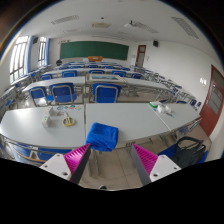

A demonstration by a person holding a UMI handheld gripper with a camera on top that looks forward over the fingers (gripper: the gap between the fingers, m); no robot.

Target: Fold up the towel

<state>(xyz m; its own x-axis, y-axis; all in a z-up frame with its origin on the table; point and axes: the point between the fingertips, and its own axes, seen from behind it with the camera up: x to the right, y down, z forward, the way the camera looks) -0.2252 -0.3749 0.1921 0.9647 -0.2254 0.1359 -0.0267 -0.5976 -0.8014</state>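
Nearest are the two fingers of the gripper (pixel 112 160), spread wide apart with their magenta pads (pixel 76 156) facing each other and nothing held between them; only bare floor shows in the gap. Just ahead of the fingers stands a white table (pixel 40 125), and the blue towel (pixel 102 136) lies on it at its near edge, folded into a rough square with its front hanging slightly over that edge, roughly in line with the gap between the fingers and clear of both. Further back on the same table, toward its left side, stand a few small objects (pixel 58 119), too small to tell what they are. A second white table (pixel 165 119) adjoins on the right, with small items near its far right corner, and a dark bag (pixel 188 151) sits low beside its near right end. Beyond the tables run rows of desks with blue chairs (pixel 105 93), filling a classroom. At the far wall hangs a green chalkboard (pixel 93 50), with windows (pixel 18 57) along the left wall and a door (pixel 214 100) on the right.
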